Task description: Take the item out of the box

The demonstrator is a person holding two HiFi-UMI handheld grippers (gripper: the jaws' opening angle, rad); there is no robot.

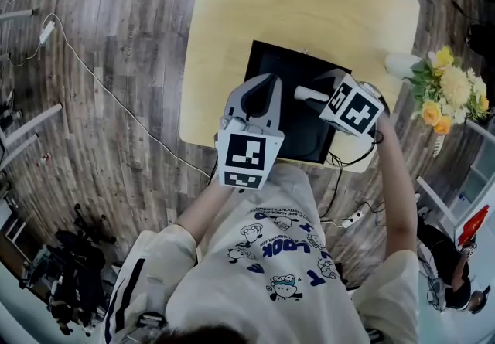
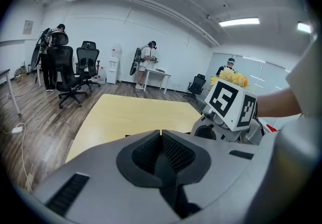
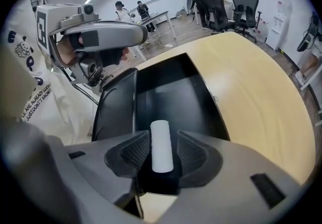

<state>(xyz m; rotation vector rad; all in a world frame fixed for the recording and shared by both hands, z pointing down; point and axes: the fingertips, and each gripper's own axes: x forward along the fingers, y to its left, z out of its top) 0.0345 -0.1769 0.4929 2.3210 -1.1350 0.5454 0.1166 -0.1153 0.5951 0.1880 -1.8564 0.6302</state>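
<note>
Here, the right gripper [image 3: 164, 151] has its fingers spread wide. A white cylinder [image 3: 161, 142] sits loose between them, over the black box [image 3: 171, 89] on a pale wooden table [image 3: 251, 97]. The left gripper [image 2: 161, 140] is closed on nothing, above the box's near side.

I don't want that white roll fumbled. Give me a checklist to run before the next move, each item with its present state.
1. White roll sits between the right gripper's jaws: ok.
2. Right pads press on the roll: not ok. The jaws stand apart, with a gap on each side.
3. Left gripper is shut with nothing in it: ok.
4. Box lies open on the table: ok.
5. Roll has something under it to rest on: cannot tell.
6. The two grippers are apart from each other: ok.
</note>
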